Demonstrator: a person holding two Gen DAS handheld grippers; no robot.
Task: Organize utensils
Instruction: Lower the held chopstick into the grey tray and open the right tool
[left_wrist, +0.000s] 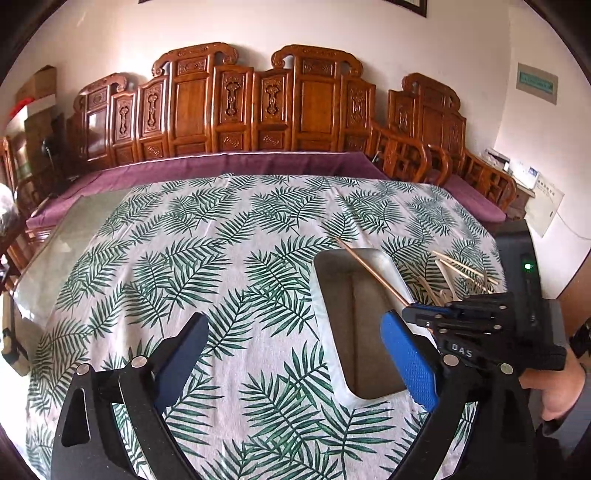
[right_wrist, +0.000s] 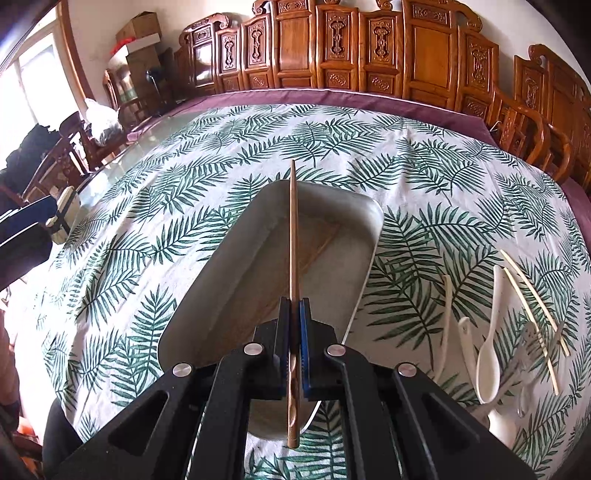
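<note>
Tool-held chopstick (right_wrist: 293, 236) lengthwise over tray (right_wrist: 229, 280), seemingly.

Bright daylight – window (right_wrist: 22, 85) glare left; fisheye-warped edges

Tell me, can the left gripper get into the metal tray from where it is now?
Probably yes. The left gripper is open and empty, with the metal tray just ahead. The right gripper, shut on a brown chopstick, hangs over the tray's far side and could crowd it.
</note>
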